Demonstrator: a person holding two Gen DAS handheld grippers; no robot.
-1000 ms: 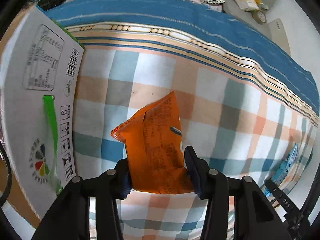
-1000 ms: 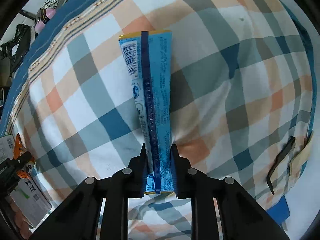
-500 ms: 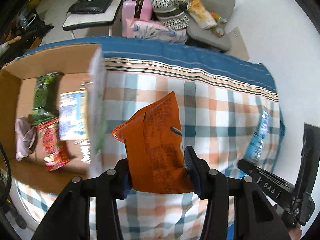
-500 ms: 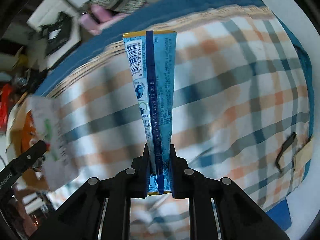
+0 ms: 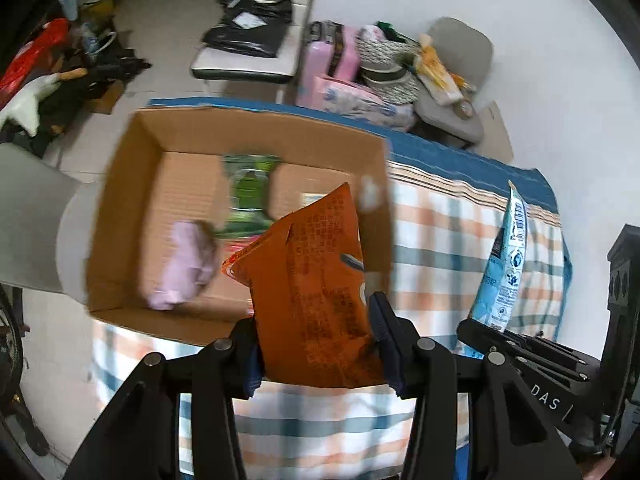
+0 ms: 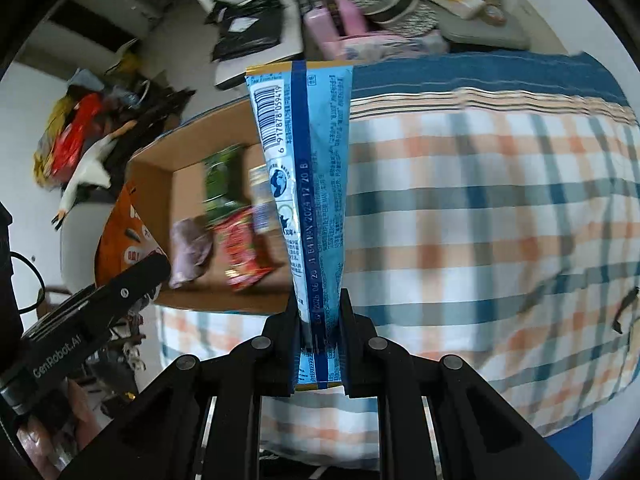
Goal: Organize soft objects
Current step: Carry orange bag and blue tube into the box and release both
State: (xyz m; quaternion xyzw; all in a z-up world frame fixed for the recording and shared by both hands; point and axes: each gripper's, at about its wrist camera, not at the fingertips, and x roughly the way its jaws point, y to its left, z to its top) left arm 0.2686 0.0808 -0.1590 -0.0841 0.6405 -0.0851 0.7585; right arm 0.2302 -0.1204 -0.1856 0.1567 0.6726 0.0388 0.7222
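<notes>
My left gripper [image 5: 316, 344] is shut on an orange snack packet [image 5: 312, 292] and holds it in the air by the near right side of an open cardboard box [image 5: 132, 184]. My right gripper [image 6: 320, 328] is shut on a long blue packet [image 6: 308, 184], held upright above the checked cloth [image 6: 480, 220]. The blue packet also shows in the left wrist view [image 5: 504, 264]. The box holds a green packet [image 5: 248, 196], a pink soft item [image 5: 184, 264] and a red packet [image 6: 240, 252]. The left gripper and orange packet [image 6: 124, 240] show at the left of the right wrist view.
The box [image 6: 160, 184] sits at the left end of the cloth-covered surface [image 5: 448, 232]. Behind it stand a white chair with a black bag [image 5: 248, 36], a pink suitcase [image 5: 332, 60] and a grey chair [image 5: 460, 92] with clutter. A goose toy [image 6: 88, 176] lies on the floor at left.
Both grippers have risen and swung left with their packets. The box, seen side-on a second ago, is now below and open to view. The grips have not changed.
</notes>
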